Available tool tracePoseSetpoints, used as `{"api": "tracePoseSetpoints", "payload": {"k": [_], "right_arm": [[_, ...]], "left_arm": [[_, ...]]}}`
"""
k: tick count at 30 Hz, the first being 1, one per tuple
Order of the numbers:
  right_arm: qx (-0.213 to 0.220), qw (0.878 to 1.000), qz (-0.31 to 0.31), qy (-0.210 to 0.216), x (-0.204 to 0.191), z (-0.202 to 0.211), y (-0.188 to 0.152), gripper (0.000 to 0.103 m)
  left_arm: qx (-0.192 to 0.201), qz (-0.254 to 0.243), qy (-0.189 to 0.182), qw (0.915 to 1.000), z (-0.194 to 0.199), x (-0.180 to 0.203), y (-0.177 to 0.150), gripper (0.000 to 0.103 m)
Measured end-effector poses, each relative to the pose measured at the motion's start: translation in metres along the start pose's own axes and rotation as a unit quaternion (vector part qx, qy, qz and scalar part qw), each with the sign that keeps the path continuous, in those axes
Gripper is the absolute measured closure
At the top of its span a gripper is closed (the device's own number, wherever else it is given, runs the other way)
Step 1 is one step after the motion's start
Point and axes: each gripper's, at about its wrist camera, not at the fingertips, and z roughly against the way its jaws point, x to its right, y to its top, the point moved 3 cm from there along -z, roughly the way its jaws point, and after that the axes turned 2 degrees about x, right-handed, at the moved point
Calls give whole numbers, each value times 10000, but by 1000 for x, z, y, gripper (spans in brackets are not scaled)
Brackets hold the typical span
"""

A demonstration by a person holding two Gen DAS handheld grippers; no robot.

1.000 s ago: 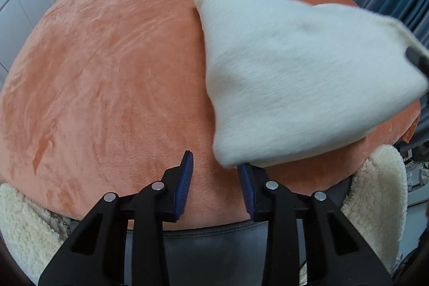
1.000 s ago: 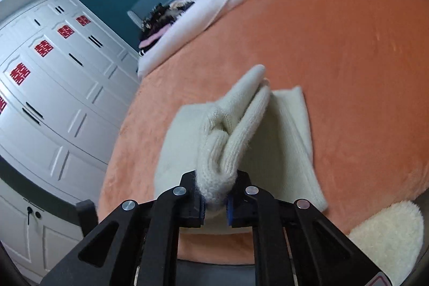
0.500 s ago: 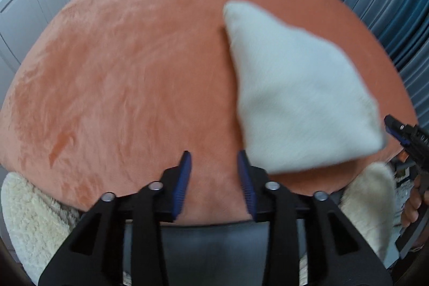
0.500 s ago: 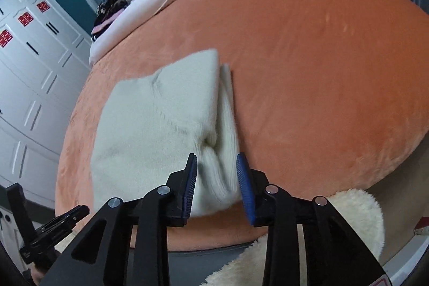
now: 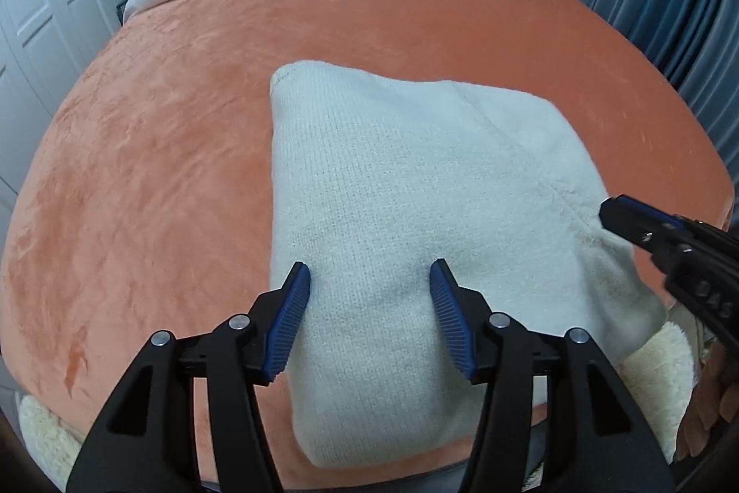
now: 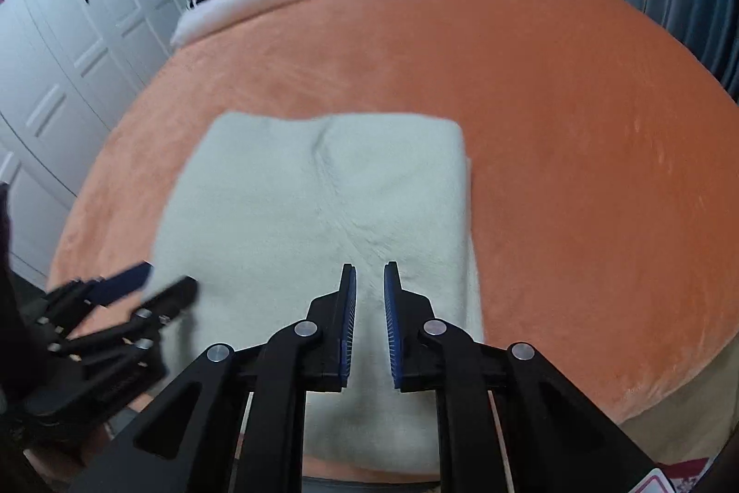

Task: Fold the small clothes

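Folded cream sweater (image 5: 406,188) laid flat near the front edge of the orange bed cover (image 5: 161,146).
Left gripper (image 5: 369,299) is held wide open over the near-left part, nothing gripped; right gripper (image 6: 369,299) is kept narrow but empty (probably ready to pinch an edge for another fold).

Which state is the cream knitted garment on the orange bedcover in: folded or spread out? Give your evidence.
Folded. The cream knitted garment lies as a compact rectangle, with a second layer's edge showing along its right side and a flap seam crossing its top. Neither gripper holds it.
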Motion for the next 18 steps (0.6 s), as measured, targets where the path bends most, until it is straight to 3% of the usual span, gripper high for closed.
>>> {"api": "tracePoseSetpoints", "payload": {"k": [2,3,8,12,18], "right_arm": [[-473,9986,25,-246,10,-27,-11,92],[-639,9976,-3,-252,11,-38,-15,97],[-117,9997,-189,-68,7,14,-5,96],[-668,9971,-43,-365,6,-14,-30,97],[-266,9994,-141,-193,6,25,-19,96]], "left_arm": [[-7,-13,38,10000,0,2,-1,50],[-10,-29,43,10000,0,4,-1,50],[-19,-89,146,9999,4,9,-4,51],[-4,-75,199,9998,3,10,-3,50],[-15,-49,201,9998,4,10,-5,50]]}}
